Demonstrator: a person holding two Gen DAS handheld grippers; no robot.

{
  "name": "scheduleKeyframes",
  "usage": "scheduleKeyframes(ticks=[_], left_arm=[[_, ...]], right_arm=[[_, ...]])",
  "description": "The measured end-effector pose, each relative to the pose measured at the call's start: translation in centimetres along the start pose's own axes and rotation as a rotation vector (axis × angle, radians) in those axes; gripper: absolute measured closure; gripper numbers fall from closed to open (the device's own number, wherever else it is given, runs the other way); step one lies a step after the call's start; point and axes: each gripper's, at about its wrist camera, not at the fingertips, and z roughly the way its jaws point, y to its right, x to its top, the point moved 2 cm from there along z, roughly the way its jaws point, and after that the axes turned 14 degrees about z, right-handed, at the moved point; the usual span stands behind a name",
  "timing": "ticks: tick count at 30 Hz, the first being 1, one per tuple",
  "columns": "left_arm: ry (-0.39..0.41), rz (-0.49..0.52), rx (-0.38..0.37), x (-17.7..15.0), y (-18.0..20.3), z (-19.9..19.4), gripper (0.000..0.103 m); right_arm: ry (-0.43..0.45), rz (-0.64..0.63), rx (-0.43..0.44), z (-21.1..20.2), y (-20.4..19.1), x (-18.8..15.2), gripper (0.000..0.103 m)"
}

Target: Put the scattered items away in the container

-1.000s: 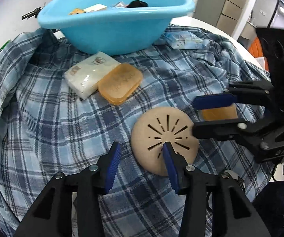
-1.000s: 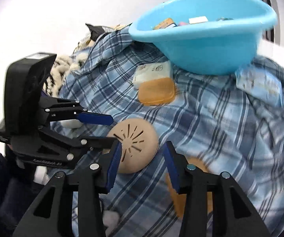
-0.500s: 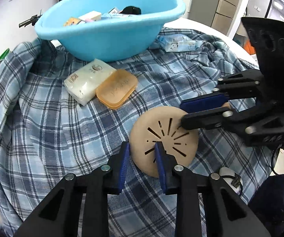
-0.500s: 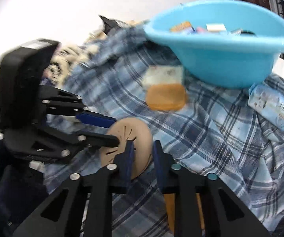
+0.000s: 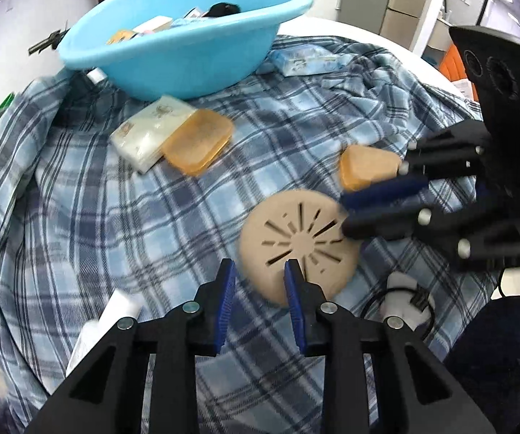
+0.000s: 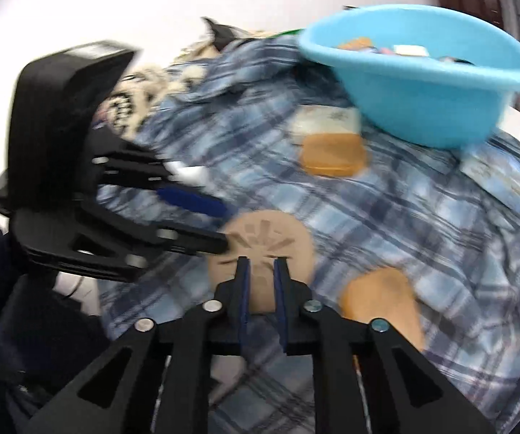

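Observation:
A tan round slotted disc (image 5: 301,242) is lifted a little above the plaid cloth (image 5: 115,224). My left gripper (image 5: 260,275) is shut on its near edge. My right gripper (image 6: 260,271) is shut on its opposite edge; it also shows in the left wrist view (image 5: 365,209). The blue basin (image 5: 173,36) stands at the back with several items inside; it shows in the right wrist view (image 6: 422,83) too. The right wrist view is blurred.
A white packet (image 5: 151,126) and an orange lid (image 5: 198,141) lie before the basin. An orange box (image 5: 366,166) lies right of the disc. A blue tissue pack (image 5: 303,61) lies beside the basin. A white charger with cable (image 5: 404,296) lies near right.
Both grippers closed on the disc from opposite sides and raised it slightly off the cloth. The orange box under the right gripper is now uncovered.

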Motion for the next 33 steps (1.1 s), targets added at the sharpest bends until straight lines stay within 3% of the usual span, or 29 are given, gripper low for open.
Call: scheduleKeyframes(ticks=[2,3,9,14,22,26,29,33], left_arm=[[0.001,-0.022,-0.017,-0.3,-0.6,0.1,0.069],[0.003,-0.032,-0.028,-0.5,-0.9,0.1,0.069],[-0.024,0.02,0.005,-0.6,0.3,1.3,0.069],[-0.029,0.015,-0.034,-1.3,-0.3,1.3,0.069],[-0.021,0.02,-0.034,-1.5,-0.4,1.5,0.069],[-0.021,0.02,-0.036,-1.6,-0.4,1.4,0.069],[-0.022,0.027,-0.029,-1.5,-0.4,1.4,0.069],[-0.021,0.028,-0.038,-1.5,-0.3,1.4,0.069]], right_arm=[[-0.016,0.016,0.008,0.3,0.8,0.3,0.059],[-0.018,0.024,0.016,0.6,1.2,0.5,0.058],[-0.034,-0.04,0.045,1.7,0.8,1.7,0.058],[-0.103,-0.083,0.077,2.9,0.4,1.6,0.058],[-0.103,-0.061,0.222,1.1,-0.2,2.1,0.057],[-0.108,-0.018,0.345,-0.1,-0.4,2.2,0.059],[-0.112,-0.063,0.31,-0.1,-1.4,1.8,0.059],[-0.236,-0.013,0.375,2.4,-1.7,0.7,0.064]])
